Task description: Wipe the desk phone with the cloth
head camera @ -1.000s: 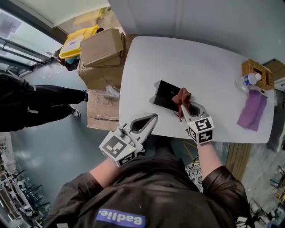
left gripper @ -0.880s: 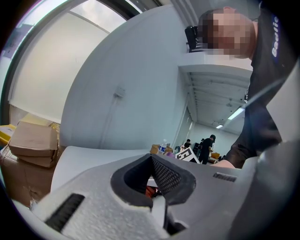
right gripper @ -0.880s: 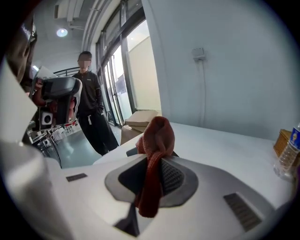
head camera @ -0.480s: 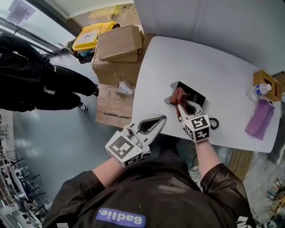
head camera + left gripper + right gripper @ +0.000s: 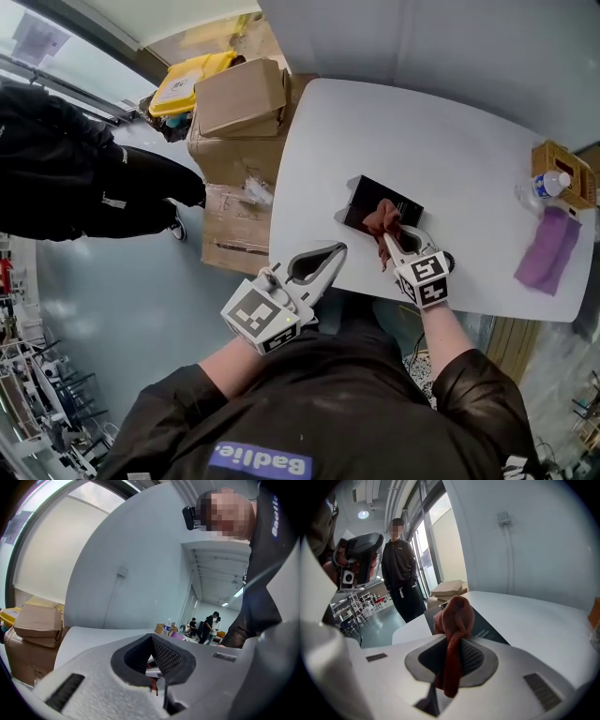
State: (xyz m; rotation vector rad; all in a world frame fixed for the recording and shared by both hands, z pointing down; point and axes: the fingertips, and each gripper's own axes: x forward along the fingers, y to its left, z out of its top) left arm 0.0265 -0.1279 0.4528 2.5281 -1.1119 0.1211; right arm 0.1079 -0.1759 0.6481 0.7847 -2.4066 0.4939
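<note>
Head view: the right hand-held gripper (image 5: 387,239) reaches up from the lower centre of the frame, clenched on a reddish-brown cloth (image 5: 382,217) that is bunched over the black desk phone (image 5: 362,200). The left hand-held gripper (image 5: 330,253), clenched on nothing, is held at the near edge of the surface (image 5: 441,131). The phone lies close to that edge, and bare surface spreads toward the upper right.
</note>
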